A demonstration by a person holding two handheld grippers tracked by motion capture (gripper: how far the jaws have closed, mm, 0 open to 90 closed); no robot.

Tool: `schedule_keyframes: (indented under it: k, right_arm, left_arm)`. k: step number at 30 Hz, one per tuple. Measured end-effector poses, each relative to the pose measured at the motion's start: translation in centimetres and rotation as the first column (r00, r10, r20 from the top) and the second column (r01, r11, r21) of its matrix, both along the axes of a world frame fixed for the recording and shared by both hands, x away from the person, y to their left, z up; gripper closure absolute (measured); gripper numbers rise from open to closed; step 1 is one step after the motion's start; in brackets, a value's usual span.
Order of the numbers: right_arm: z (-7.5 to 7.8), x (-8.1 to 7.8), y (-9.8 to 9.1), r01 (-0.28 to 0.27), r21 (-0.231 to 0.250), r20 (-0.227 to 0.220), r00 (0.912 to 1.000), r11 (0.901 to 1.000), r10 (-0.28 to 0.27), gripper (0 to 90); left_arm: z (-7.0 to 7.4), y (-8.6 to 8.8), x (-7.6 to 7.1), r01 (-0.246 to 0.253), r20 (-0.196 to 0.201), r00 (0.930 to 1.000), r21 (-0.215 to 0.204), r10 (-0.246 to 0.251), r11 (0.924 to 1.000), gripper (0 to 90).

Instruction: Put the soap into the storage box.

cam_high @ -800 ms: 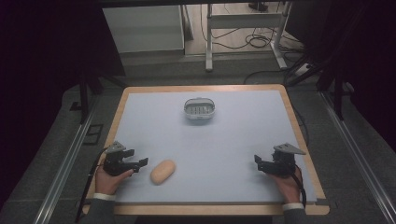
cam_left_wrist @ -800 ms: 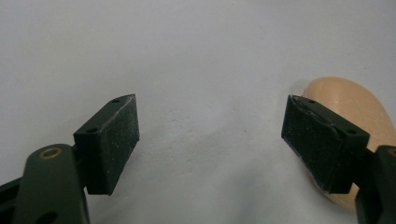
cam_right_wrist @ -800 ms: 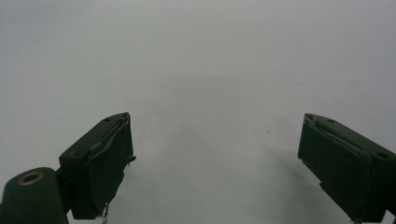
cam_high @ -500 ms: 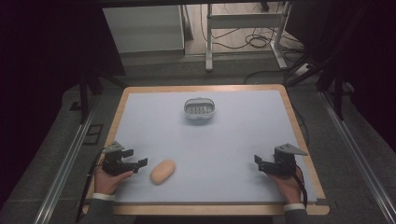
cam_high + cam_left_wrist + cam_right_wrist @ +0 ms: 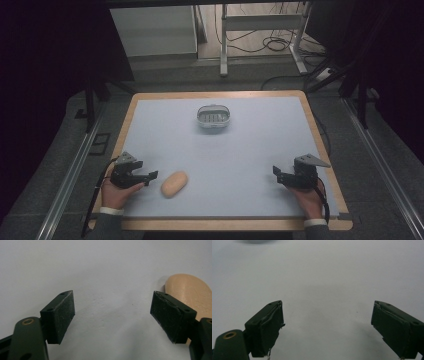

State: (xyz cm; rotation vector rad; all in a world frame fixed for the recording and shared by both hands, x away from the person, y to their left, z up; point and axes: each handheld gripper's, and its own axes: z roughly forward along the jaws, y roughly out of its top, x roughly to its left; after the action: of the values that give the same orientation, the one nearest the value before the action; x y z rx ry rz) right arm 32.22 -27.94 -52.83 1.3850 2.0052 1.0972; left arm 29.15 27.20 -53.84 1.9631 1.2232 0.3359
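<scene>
Potato just off the left jaws, nothing gripped yet

Tabletop (image 5: pixel 250 165) first: I see a pale blue sheet on a wooden frame, with three things that matter spread across it. The small grey basket (image 5: pixel 213 116) sits far back near the middle, well apart from both hands. The potato (image 5: pixel 174 183) lies near my front edge, left of centre, its long axis running slantwise from near-left to far-right in the high view.

The left gripper (image 5: pixel 150 177) is the nearer one by a wide margin; its tips point at the potato's near end and stop just short of it. In the left gripper view the potato (image 5: pixel 191 293) sits behind and outside the right-hand pad, not between the two, so I judge the coming move needs a sidestep towards it before any squeeze. Those jaws stand spread with only bare tabletop between them.

The right gripper (image 5: pixel 278 173) rests at the front right, well apart from the potato, its jaws (image 5: pixel 327 322) likewise spread and holding nothing.

Hard to read: the potato is cut off at the frame edge in the left gripper view, and I cannot make out what, if anything, lies in the basket.
</scene>
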Motion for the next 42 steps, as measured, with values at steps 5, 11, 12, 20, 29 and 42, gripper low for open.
schedule_keyframes:
  k: [5,11,12,20,29,42]
  right_arm:
    - [0.0,-0.1,0.0,0.013,-0.009,0.014,0.9998,0.9999,-0.013,11.0]
    - [0.0,-0.2,-0.2,0.017,0.012,0.017,0.9997,0.9998,-0.017,11.0]
    - [0.0,-0.1,-0.2,0.02,0.017,0.014,0.9997,0.9996,-0.021,11.0]
    - [0.0,0.0,-0.4,0.011,0.036,0.001,0.9999,0.9993,-0.011,11.0]
    - [0.0,0.0,-0.4,0.015,0.03,0.0,0.9999,0.9994,-0.015,11.0]
    - [0.0,-0.1,-0.2,0.01,0.014,0.012,0.9999,0.9999,-0.01,11.0]
  left_arm:
    - [0.3,-0.1,-0.2,0.006,0.003,1.0,0.01,-0.006,0.9999,19.8]
    - [0.5,-0.6,-0.1,0.01,-0.013,0.9999,0.016,-0.009,0.9998,19.5]
    - [0.7,-0.7,-0.1,-0.002,-0.019,0.9998,0.033,0.003,0.9994,19.6]
    - [1.7,-0.8,-0.5,-0.017,-0.037,0.9991,0.081,0.02,0.9965,19.3]
    - [2.1,-0.7,-0.5,-0.01,-0.045,0.9989,0.082,0.013,0.9966,19.1]
    - [4.4,-1.7,-0.7,0.023,-0.057,0.9982,0.113,-0.017,0.9933,18.4]
